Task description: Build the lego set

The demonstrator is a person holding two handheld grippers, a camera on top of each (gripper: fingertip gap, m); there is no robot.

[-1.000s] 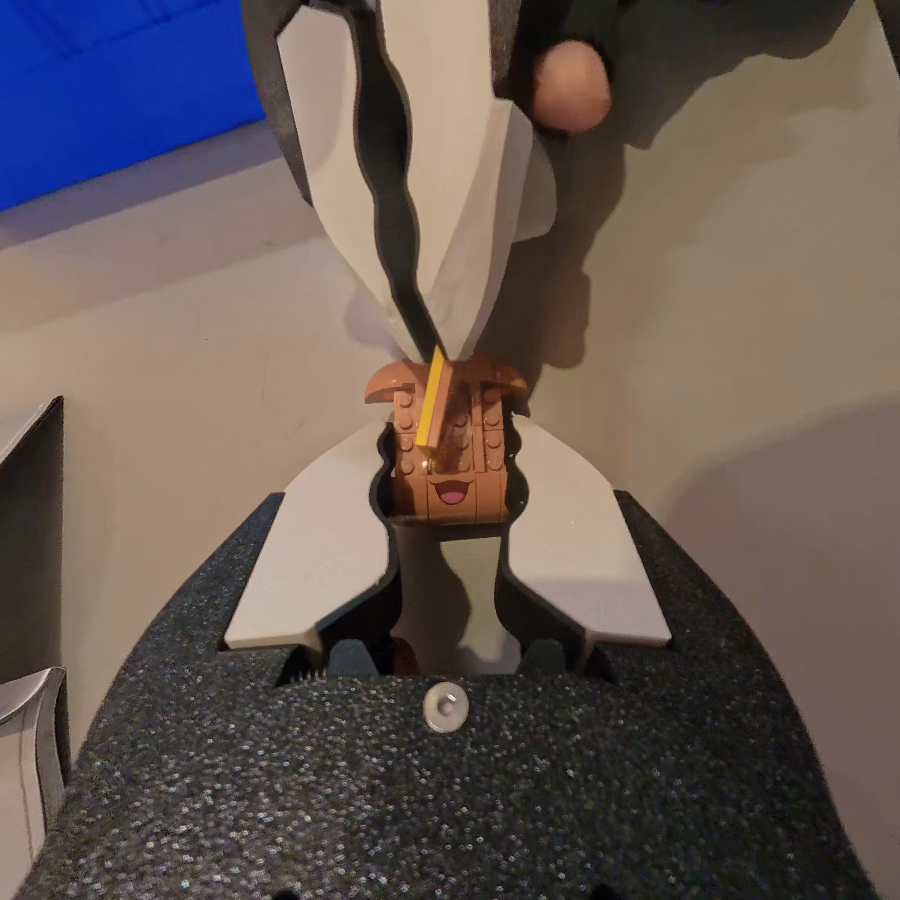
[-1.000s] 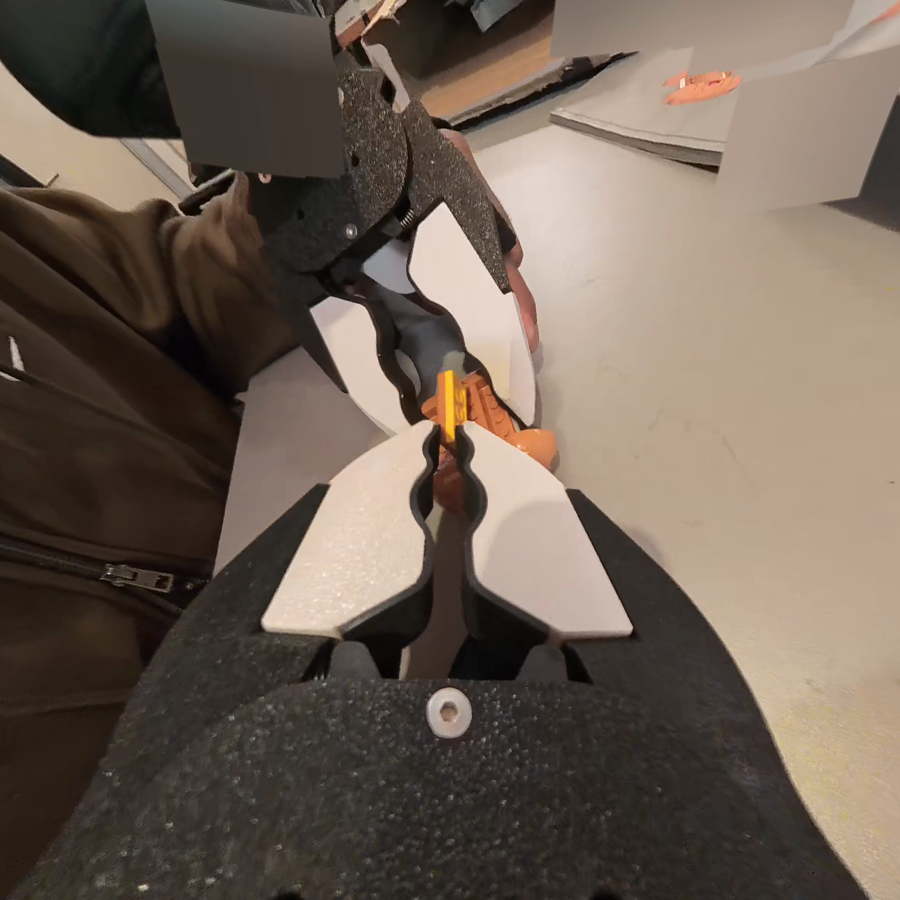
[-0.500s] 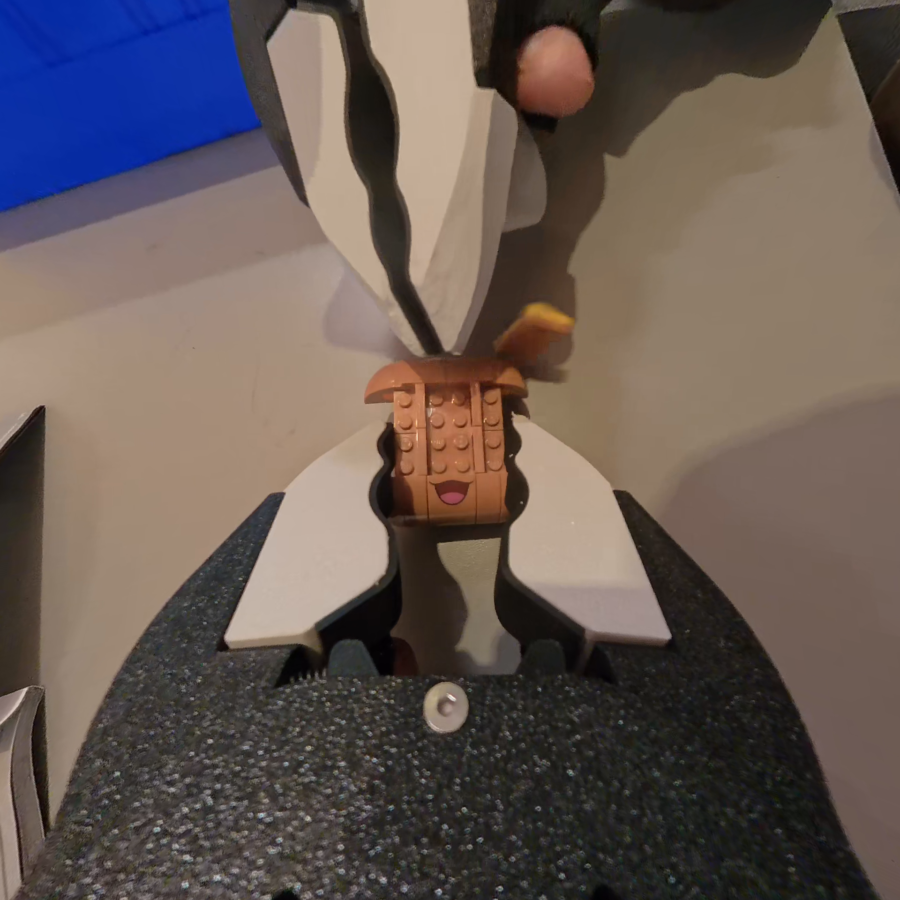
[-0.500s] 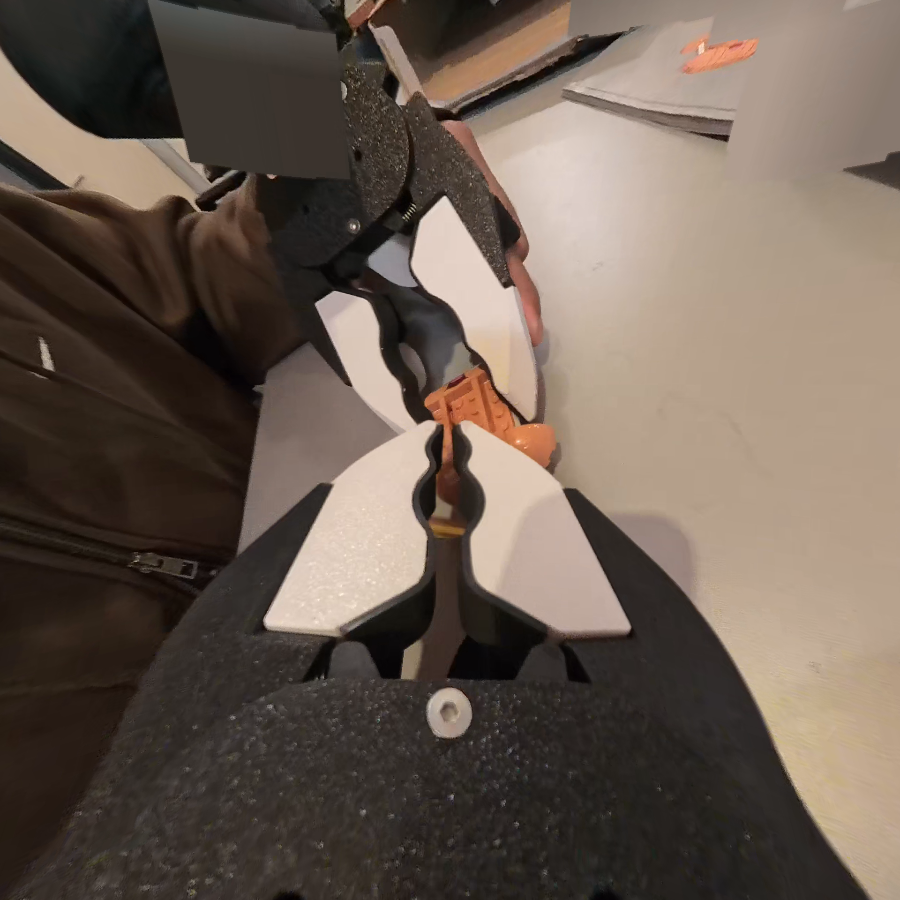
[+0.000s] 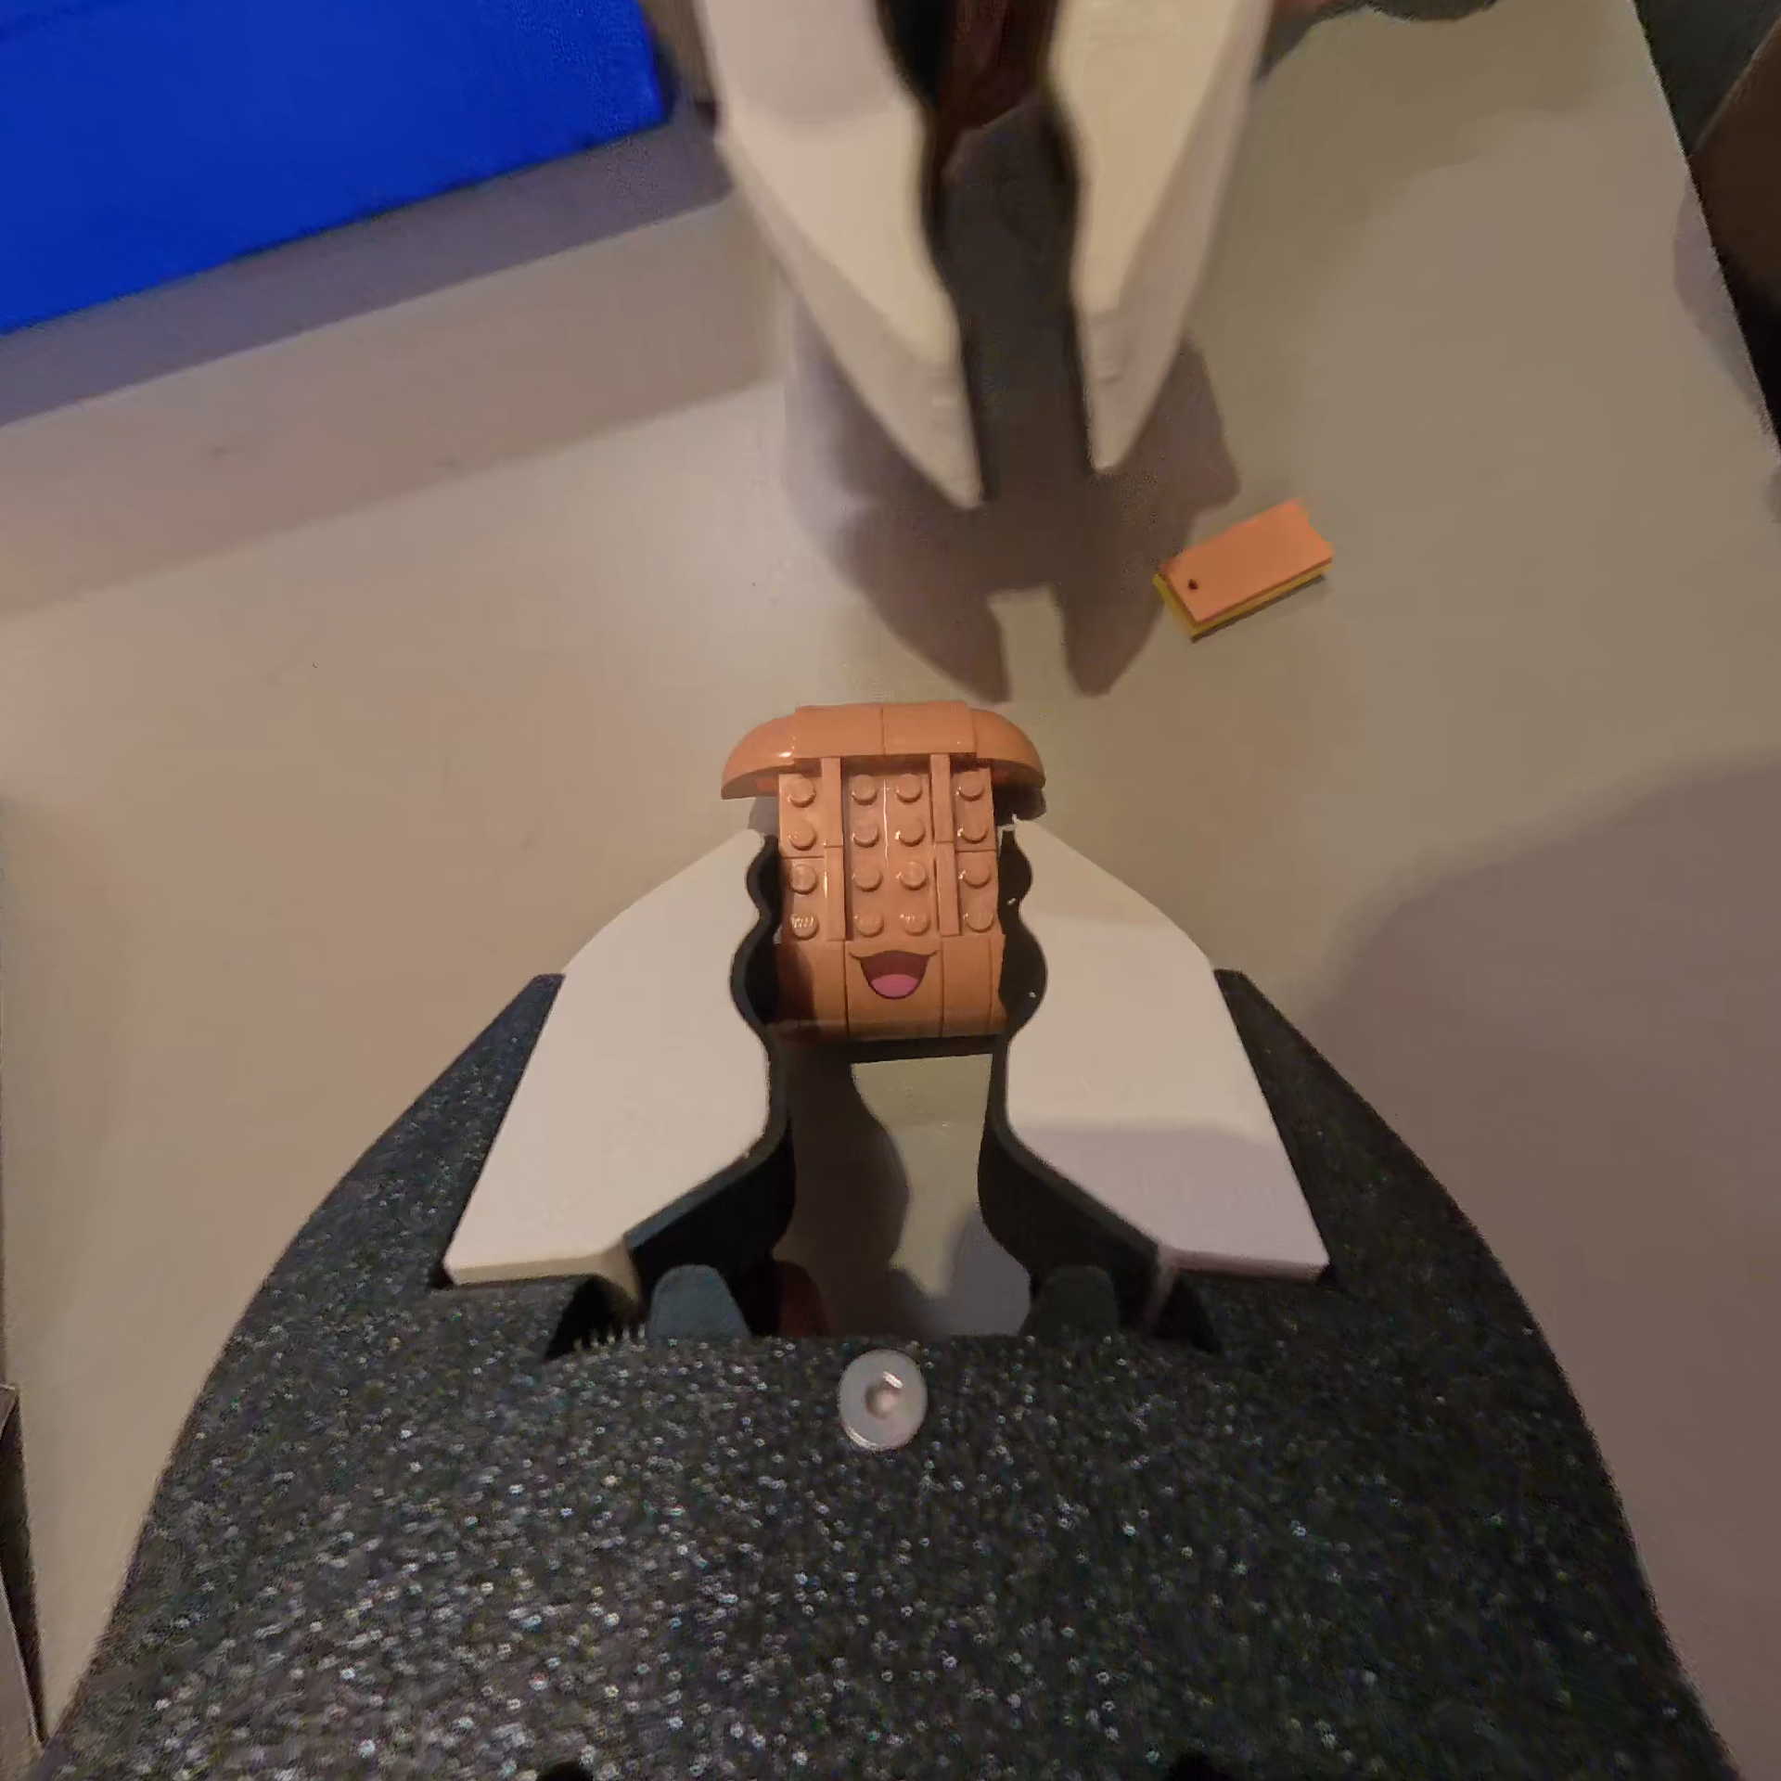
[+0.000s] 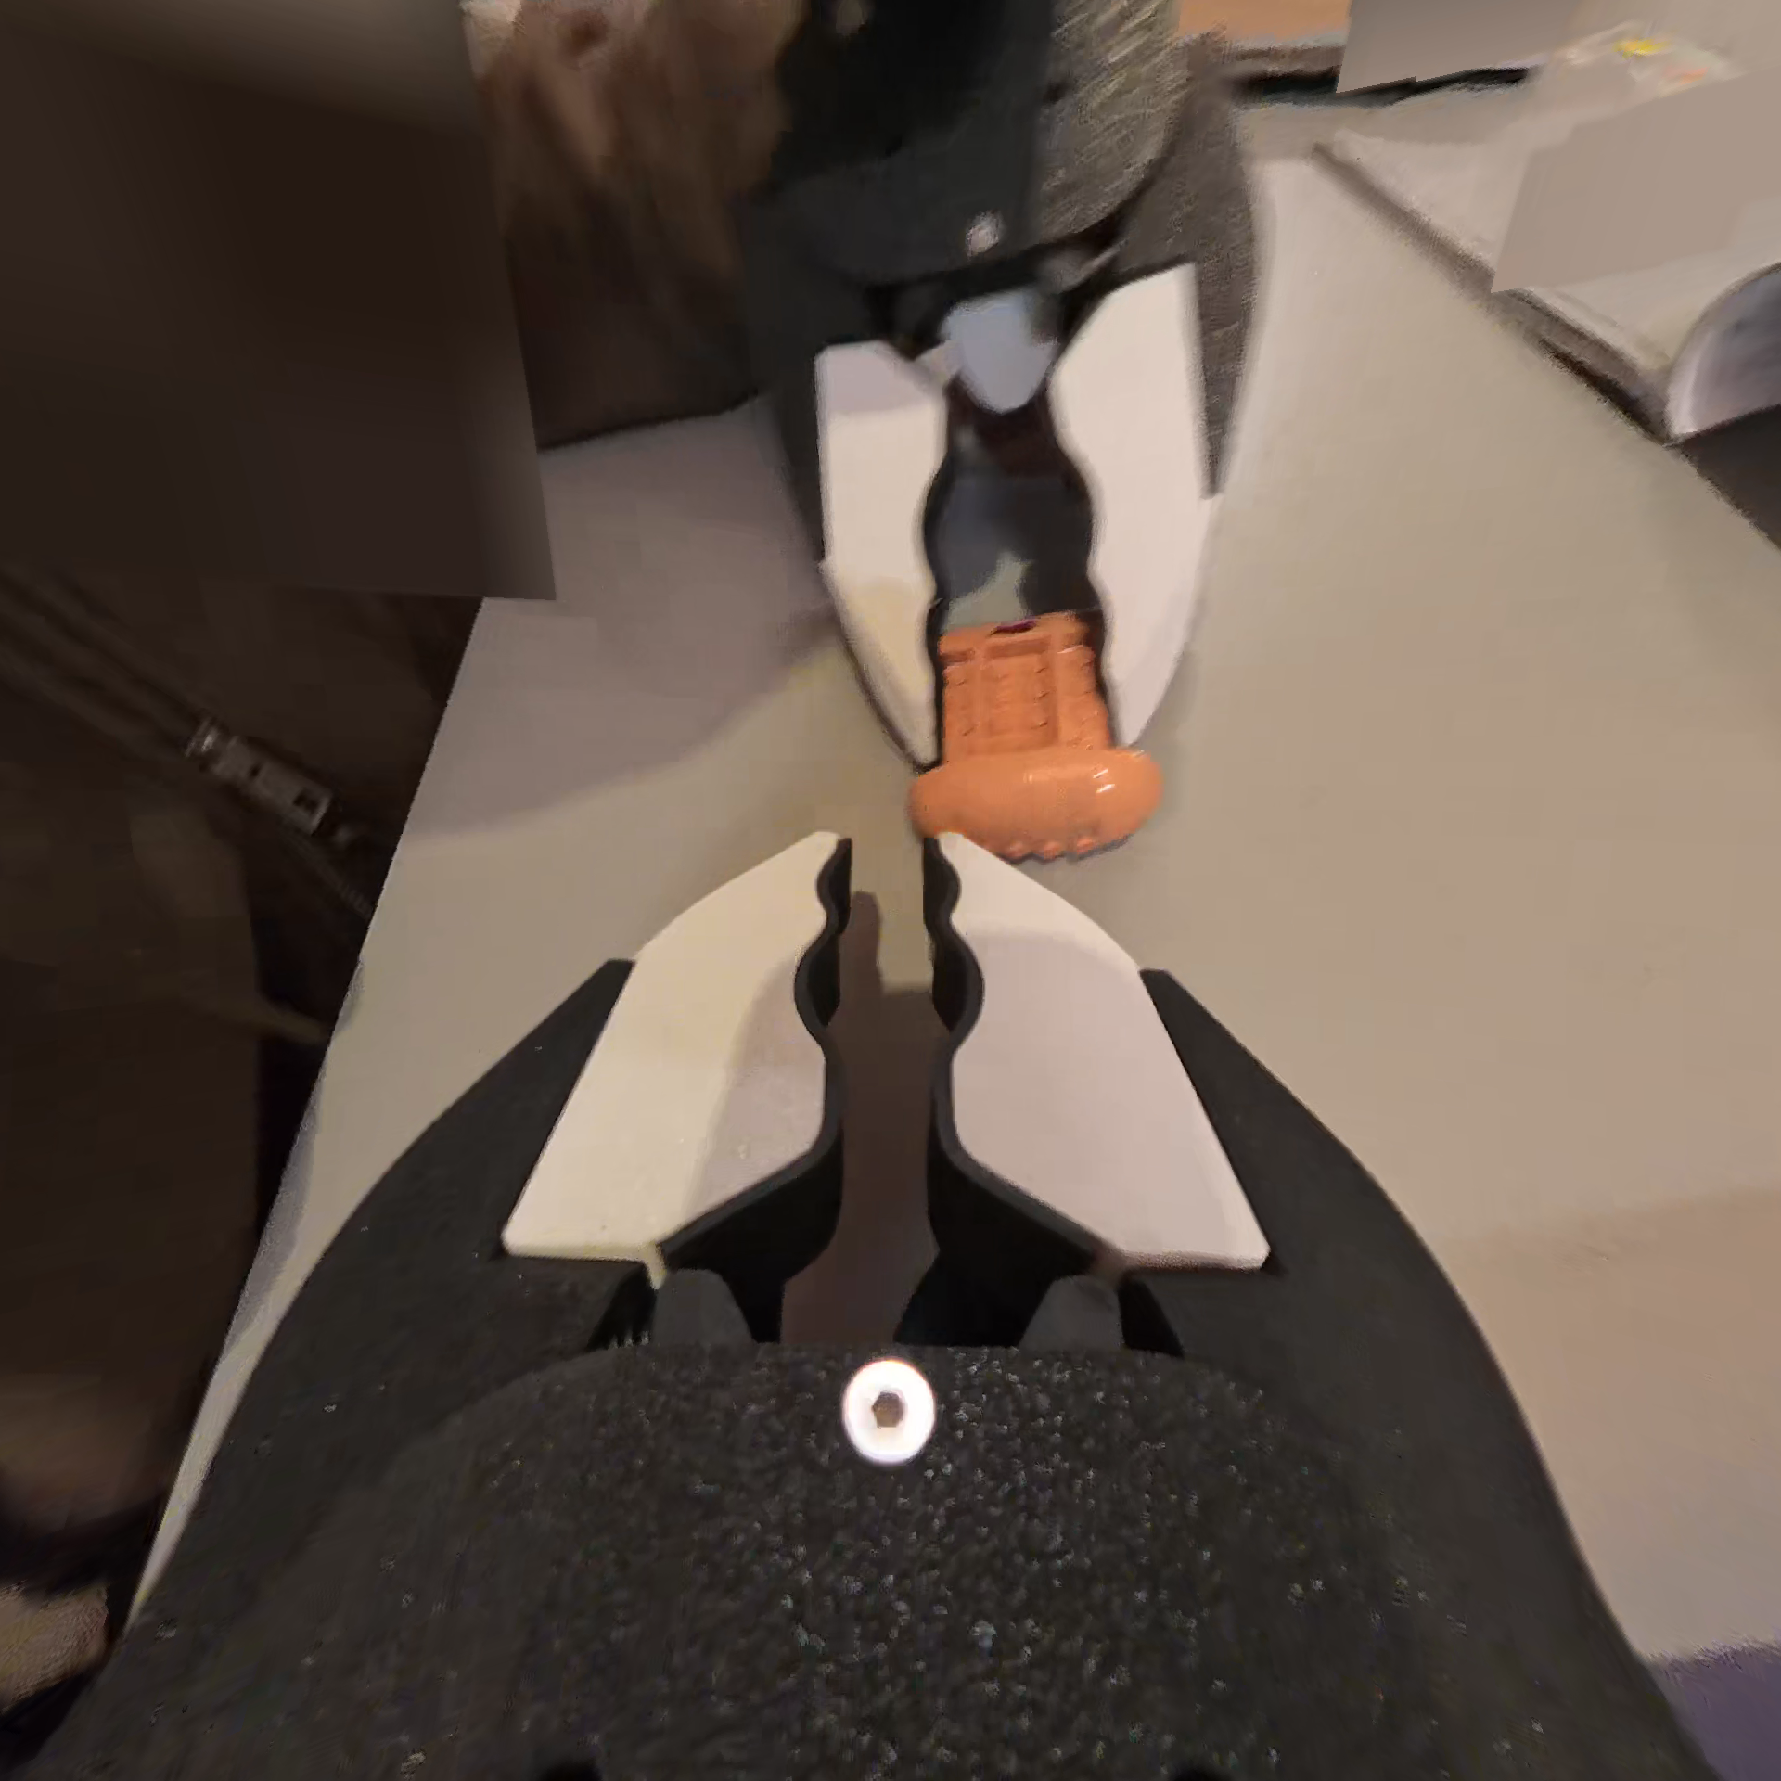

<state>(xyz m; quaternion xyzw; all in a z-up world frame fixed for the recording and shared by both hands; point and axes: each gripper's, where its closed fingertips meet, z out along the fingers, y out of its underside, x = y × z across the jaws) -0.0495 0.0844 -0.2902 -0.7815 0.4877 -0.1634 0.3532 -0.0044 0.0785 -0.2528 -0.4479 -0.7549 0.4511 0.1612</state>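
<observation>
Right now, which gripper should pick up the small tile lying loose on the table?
Right. The right gripper is open and empty, with the tile lying on the table just beside it. The left gripper is clamped on the tan lego build, so it isn't free.

Tan studded lego build (image 5: pixel 882 887) with smiling face, clamped between jaws; flat tan-and-yellow tile (image 5: pixel 1245 568) loose on table beyond.

Left gripper (image 5: pixel 882 848): white wavy-edged fingers, speckled black body, silver screw | Right gripper (image 6: pixel 887 843): identical build | Person: dark brown zipped jacket (image 6: pixel 145 867)
</observation>
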